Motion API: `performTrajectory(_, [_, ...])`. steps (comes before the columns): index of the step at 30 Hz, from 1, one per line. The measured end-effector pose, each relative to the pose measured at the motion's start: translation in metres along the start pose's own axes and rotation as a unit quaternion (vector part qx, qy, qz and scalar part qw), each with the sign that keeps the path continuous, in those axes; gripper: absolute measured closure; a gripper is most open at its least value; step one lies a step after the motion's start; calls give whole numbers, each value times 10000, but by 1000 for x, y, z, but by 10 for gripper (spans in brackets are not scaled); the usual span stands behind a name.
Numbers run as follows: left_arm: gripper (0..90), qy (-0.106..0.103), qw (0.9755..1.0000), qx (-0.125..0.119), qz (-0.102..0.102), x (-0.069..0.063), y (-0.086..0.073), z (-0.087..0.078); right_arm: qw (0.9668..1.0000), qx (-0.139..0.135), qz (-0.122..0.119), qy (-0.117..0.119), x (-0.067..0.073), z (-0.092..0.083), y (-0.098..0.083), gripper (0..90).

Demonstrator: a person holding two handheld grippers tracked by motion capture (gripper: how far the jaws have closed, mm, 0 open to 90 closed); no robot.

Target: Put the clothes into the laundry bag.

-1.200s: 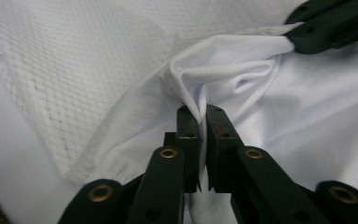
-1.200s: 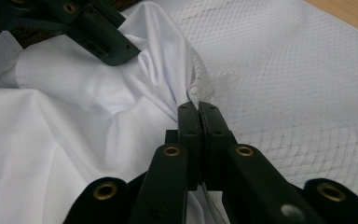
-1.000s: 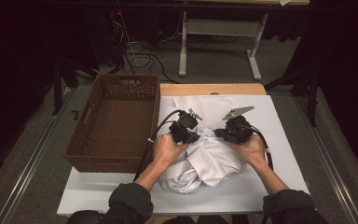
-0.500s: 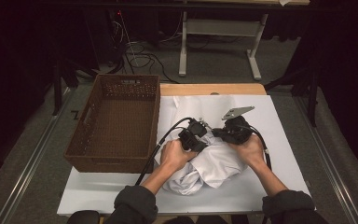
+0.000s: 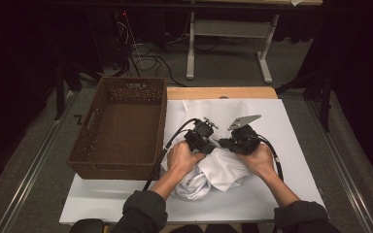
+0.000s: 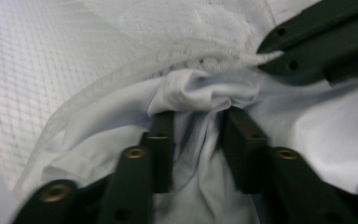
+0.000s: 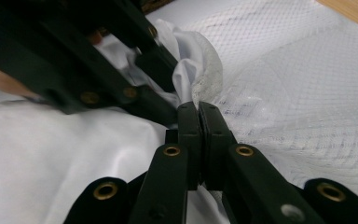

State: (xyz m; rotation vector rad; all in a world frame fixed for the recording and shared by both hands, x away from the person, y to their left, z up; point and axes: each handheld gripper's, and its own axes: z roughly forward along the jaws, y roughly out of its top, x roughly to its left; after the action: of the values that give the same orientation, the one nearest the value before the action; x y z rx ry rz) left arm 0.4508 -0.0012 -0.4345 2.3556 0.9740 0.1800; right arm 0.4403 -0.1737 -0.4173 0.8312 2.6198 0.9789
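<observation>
A person's left gripper (image 6: 198, 135), jaws just parted, straddled bunched white cloth (image 5: 218, 170). At its three o'clock, the right gripper (image 7: 198, 109) stayed clenched on the mesh edge.

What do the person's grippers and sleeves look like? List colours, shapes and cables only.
Both arms wear dark grey sleeves with ribbed cuffs. The left gripper and right gripper are black, each trailing a black cable. The right one carries a grey three-cornered plate. Up close, the flat black fingers show brass-coloured rivets.
</observation>
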Motion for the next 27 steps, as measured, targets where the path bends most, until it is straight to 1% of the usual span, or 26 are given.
performTrajectory(1, [584, 23, 10000, -6, 8, 1, 0, -5, 10000, -24, 30, -15, -1, 0, -1, 897])
performTrajectory(3, [522, 133, 9999, -31, 21, 2, -1, -13, 9999, -24, 105, -2, -3, 0, -3, 897])
performTrajectory(6, [468, 217, 9996, -92, -133, 9, -3, -23, 9999, -44, 116, -3, -4, -1, -6, 897])
performTrajectory(8, [443, 288, 9993, -2, -247, 15, -4, -26, 9999, -24, 116, 9, -4, -1, -6, 897])
performTrajectory(9, [431, 368, 9988, 56, -312, 17, -5, -25, 10000, -26, 95, 4, -4, -1, -6, 897])
performTrajectory(12, [421, 604, 9971, 258, -393, 21, -5, -19, 9999, -33, 98, 11, -4, 0, -6, 897])
performTrajectory(13, [421, 625, 9964, 337, -452, 23, -6, -15, 9999, -29, 102, 9, -4, 0, -6, 897])
performTrajectory(16, [410, 540, 9954, 457, -647, 28, -8, -2, 9999, -5, 101, -3, -3, -1, -6, 897])
performTrajectory(17, [410, 545, 9951, 459, -682, 29, -8, 0, 9999, 7, 119, -1, -3, -1, -6, 897])
performTrajectory(19, [411, 537, 9946, 500, -731, 31, -8, 4, 10000, 4, 76, 3, -5, -1, -6, 896])
performTrajectory(21, [412, 514, 9939, 548, -808, 34, -8, 8, 9999, 21, 136, 5, -5, 0, -6, 897])
performTrajectory(22, [430, 477, 9937, 568, -843, 35, -9, 10, 9999, 8, 120, 2, -6, 1, -6, 897])
performTrajectory(23, [469, 422, 9937, 572, -869, 35, -9, 11, 9999, 12, 125, 1, -6, 1, -6, 896])
performTrajectory(24, [527, 323, 9940, 574, -874, 35, -9, 13, 9999, 33, 152, 2, -5, 1, -6, 896])
performTrajectory(25, [617, 258, 9943, 567, -861, 35, -10, 13, 9999, 26, 140, 7, -4, 2, -6, 896])
performTrajectory(26, [683, 163, 9950, 541, -821, 34, -10, 13, 9999, 47, 143, 2, -4, 2, -6, 896])
performTrajectory(27, [770, 209, 9959, 529, -704, 32, -10, 13, 9999, 49, 110, -13, -4, 2, -6, 896])
